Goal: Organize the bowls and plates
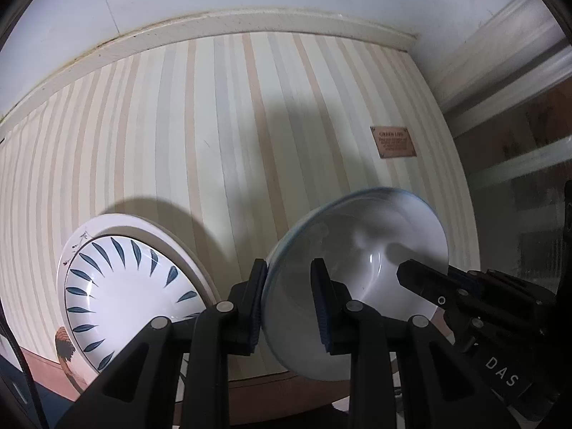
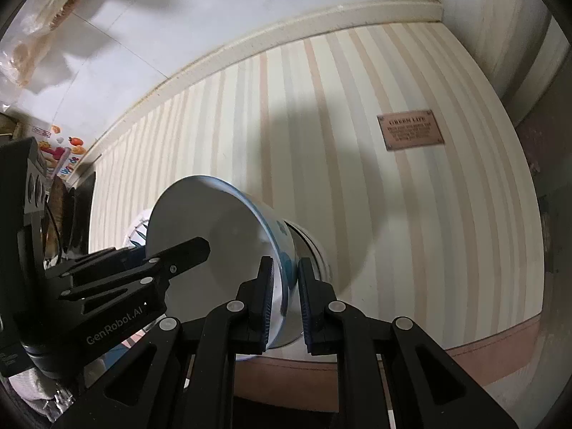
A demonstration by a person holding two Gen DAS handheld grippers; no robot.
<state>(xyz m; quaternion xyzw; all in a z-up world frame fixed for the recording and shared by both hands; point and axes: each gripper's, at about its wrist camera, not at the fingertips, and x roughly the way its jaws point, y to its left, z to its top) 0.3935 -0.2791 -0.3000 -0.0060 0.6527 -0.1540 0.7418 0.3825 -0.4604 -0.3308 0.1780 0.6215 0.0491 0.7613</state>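
In your left wrist view you can count one white bowl (image 1: 357, 279), tipped on its side above the striped mat (image 1: 214, 136), and one leaf-pattern bowl (image 1: 128, 293) sitting in one plate (image 1: 200, 261). Your left gripper (image 1: 289, 304) pinches the white bowl's rim, one finger inside, one outside. The other gripper's body reads "DAS".

In your right wrist view, your right gripper (image 2: 286, 300) pinches the opposite rim of the same bowl (image 2: 214, 236). The left gripper (image 2: 118, 279) reads "GenRobot.AI". One brown tag (image 2: 410, 129) reads "GREEN LIFE".

"GenRobot.AI" on the left gripper (image 2: 107, 321); "DAS" on the right gripper (image 1: 500, 375); "GREEN LIFE" heads the brown label (image 2: 410, 129).
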